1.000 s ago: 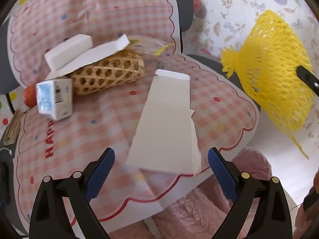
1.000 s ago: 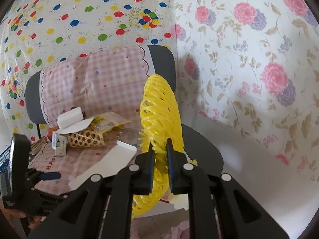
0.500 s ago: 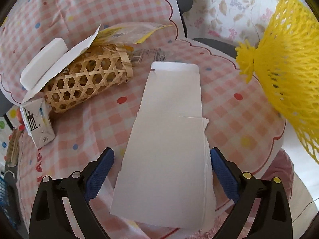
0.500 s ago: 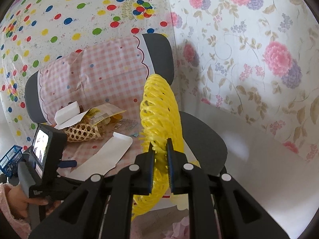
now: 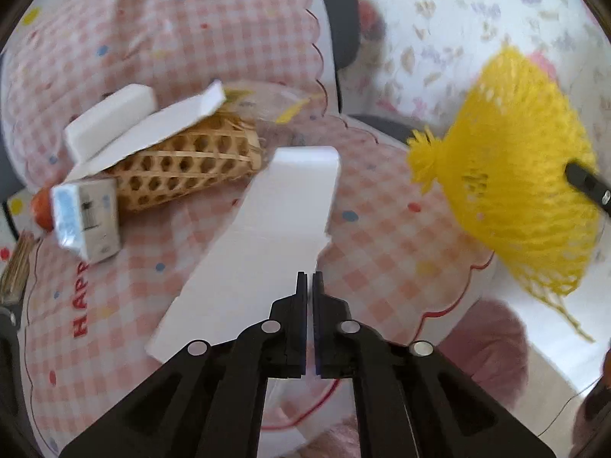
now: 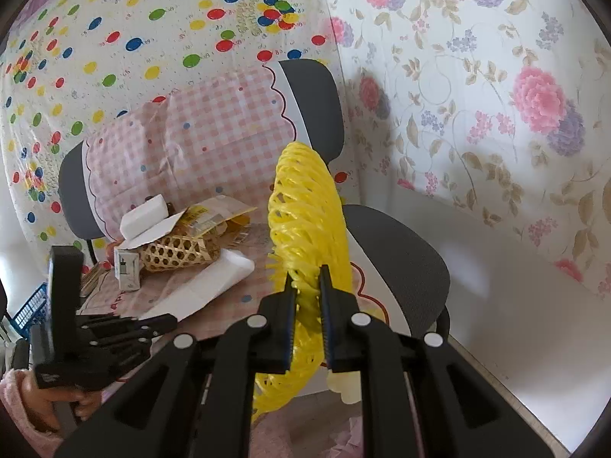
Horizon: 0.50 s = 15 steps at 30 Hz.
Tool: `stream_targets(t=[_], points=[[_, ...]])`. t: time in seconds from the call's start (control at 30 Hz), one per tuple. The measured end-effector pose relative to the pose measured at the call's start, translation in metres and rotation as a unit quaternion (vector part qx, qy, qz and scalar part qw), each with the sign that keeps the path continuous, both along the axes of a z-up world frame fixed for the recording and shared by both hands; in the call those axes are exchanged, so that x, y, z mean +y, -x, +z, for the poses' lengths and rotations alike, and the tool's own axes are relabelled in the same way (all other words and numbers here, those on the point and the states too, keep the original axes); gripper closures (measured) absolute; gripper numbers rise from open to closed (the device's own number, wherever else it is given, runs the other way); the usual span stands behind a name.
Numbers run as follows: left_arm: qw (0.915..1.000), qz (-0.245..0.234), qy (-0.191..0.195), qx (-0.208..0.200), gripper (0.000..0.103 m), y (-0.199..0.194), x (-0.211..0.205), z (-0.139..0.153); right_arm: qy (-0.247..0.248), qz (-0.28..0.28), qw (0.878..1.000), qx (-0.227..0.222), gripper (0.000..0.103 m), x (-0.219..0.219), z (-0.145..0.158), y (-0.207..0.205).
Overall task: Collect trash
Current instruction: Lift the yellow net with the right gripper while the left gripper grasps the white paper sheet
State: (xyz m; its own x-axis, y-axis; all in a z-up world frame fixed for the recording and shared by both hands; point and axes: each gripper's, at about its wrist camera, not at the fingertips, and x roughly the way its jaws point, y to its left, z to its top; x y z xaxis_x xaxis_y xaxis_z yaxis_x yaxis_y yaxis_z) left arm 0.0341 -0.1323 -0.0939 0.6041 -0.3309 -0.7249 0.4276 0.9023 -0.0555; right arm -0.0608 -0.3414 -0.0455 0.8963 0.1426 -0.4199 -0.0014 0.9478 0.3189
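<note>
My left gripper is shut on the near edge of a flattened white cardboard box lying on the pink checked cloth of a chair seat. The box also shows in the right wrist view, with my left gripper at its near end. My right gripper is shut on a yellow mesh bag, held upright beside the chair. The bag hangs at the right in the left wrist view.
A woven bamboo basket lies on its side on the seat with white foam pieces and a yellow wrapper on it. A small carton stands at its left. Chair backrest behind; blue crate at left.
My left gripper has closed from wide open onto the near edge of the white box. The view has pulled back a little. The right gripper still holds the yellow mesh bag.
</note>
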Motion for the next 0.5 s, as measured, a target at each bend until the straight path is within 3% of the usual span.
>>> stream_targets(t=[0.13, 0.17, 0.2, 0.27, 0.37, 0.43, 0.47, 0.5], points=[[0.9995, 0.03, -0.01, 0.003, 0.094, -0.003, 0.015, 0.0, 0.013, 0.003, 1.0, 0.003, 0.092, 0.009, 0.003, 0.001], [0.9995, 0.028, -0.006, 0.013, 0.078, -0.006, 0.017, -0.002, 0.014, 0.005, 1.0, 0.004, 0.092, 0.012, 0.004, 0.001], [0.9994, 0.029, -0.005, 0.018, 0.05, -0.005, 0.02, -0.003, 0.015, 0.005, 1.0, 0.003, 0.092, 0.014, 0.005, 0.002], [0.9996, 0.028, -0.007, 0.005, 0.03, 0.002, 0.024, -0.002, 0.023, 0.004, 1.0, -0.001, 0.092, 0.018, 0.009, 0.006], [0.9998, 0.018, -0.002, -0.003, 0.029, 0.007, 0.031, -0.001, 0.033, 0.005, 0.999, -0.002, 0.092, 0.023, 0.01, 0.009], [0.9999, 0.008, -0.003, -0.009, 0.023, 0.003, 0.037, -0.002, 0.035, 0.008, 0.999, 0.0, 0.092, 0.025, 0.01, 0.01], [0.9999, -0.002, -0.007, -0.009, 0.015, -0.001, 0.041, -0.004, 0.036, 0.01, 0.999, 0.001, 0.092, 0.026, 0.01, 0.009], [0.9999, -0.009, -0.007, -0.009, 0.015, -0.006, 0.041, -0.005, 0.037, 0.013, 0.999, 0.003, 0.092, 0.028, 0.009, 0.007]])
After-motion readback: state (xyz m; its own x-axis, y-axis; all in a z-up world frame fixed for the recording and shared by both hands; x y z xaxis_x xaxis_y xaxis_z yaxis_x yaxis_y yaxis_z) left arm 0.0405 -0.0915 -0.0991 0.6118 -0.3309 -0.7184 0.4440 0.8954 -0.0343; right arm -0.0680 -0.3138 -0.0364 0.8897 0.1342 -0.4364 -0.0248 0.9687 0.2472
